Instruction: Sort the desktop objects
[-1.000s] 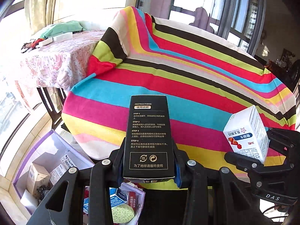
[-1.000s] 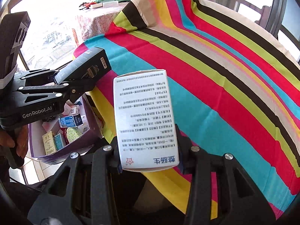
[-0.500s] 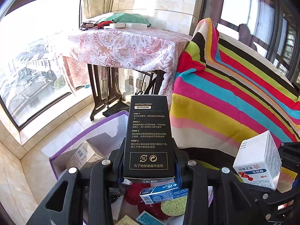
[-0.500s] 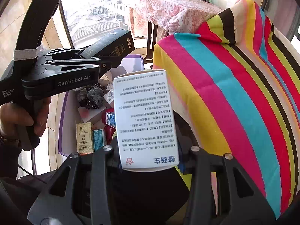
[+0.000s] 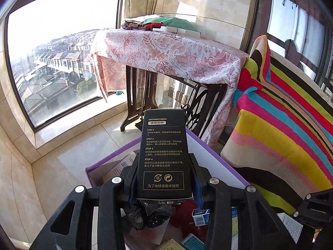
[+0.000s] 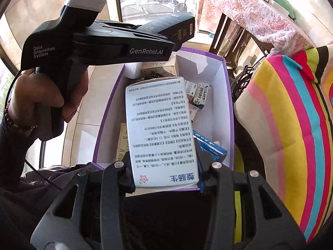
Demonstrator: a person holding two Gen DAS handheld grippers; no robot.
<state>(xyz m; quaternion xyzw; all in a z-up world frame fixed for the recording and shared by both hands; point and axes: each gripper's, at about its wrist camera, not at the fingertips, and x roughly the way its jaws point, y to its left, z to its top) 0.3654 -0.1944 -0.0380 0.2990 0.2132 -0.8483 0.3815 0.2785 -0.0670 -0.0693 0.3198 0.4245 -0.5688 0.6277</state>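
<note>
Hanging over the purple-rimmed white cardboard bin [image 6: 220, 95], 2 claws each carry 1 box. The left gripper [image 5: 164, 189] has the tall black instruction-printed carton [image 5: 164, 154] between its pads, jaws opening around it, the bin's clutter directly beneath. The right gripper [image 6: 164, 179] is clamped on the white printed medicine box [image 6: 160, 131], small cartons lying in the bin below. A striped cloth-covered table [image 6: 291, 125] stands just to its right.
</note>
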